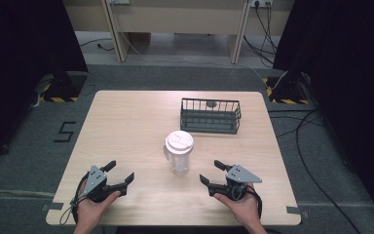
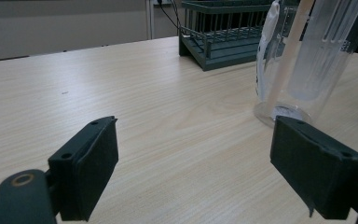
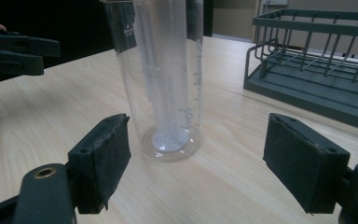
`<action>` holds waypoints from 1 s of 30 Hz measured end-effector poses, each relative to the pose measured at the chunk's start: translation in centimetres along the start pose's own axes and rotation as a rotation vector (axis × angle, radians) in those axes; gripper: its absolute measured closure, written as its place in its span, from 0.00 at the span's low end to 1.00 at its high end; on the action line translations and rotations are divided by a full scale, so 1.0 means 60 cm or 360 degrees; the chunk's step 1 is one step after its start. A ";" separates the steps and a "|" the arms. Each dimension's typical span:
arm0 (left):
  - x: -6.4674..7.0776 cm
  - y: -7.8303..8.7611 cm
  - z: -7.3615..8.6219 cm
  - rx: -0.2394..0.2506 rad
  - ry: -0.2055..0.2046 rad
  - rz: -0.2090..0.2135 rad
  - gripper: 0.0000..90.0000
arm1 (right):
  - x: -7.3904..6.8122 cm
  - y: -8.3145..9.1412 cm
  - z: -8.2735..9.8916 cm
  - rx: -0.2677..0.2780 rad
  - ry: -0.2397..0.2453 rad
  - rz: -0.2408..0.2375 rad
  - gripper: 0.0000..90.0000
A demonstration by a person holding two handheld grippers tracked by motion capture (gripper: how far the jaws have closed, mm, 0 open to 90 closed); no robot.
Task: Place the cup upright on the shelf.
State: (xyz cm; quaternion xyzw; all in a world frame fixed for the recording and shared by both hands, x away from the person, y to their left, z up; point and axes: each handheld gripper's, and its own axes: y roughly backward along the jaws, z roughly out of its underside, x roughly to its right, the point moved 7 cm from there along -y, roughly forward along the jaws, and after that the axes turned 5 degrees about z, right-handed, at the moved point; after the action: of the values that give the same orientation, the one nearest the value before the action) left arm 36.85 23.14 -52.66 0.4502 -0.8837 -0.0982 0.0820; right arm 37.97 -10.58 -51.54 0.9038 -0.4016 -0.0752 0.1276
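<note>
The big light wooden table [image 1: 126,126] is in front of me, and I rest both hands near its front edge. That keeps my arms steady before I reach.

At the back, to the right of the middle, stands a dark green wire basket [image 1: 210,116]. It sits well apart from my hands. Something small and round lies inside it, but I cannot tell what it is.

In the middle stands the tall clear plastic cup with a white lid [image 1: 178,152]. It is upright, between my two hands and a little ahead of them. I think it was put there so I can reach it from either side. A thin tube runs down inside it to the bottom.

My left gripper [image 1: 121,174] is wide open and holds nothing. It points toward the cup.

My right gripper [image 1: 212,172] is wide open too, and empty. It also points at the cup, with the bottom of the cup [image 3: 171,140] just ahead, between its black pads [image 3: 102,161].
</note>
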 end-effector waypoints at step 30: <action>0.008 -0.003 -0.002 0.0008 -0.0004 0.0036 0.16 | -0.044 -0.153 -0.027 -0.0037 0.0069 -0.0112 0.17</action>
State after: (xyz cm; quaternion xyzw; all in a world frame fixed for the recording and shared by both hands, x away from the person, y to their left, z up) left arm 36.75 22.65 -52.58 0.4402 -0.8891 -0.0957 0.0809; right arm 43.08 -2.42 -52.54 0.9172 -0.3659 -0.0647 0.1439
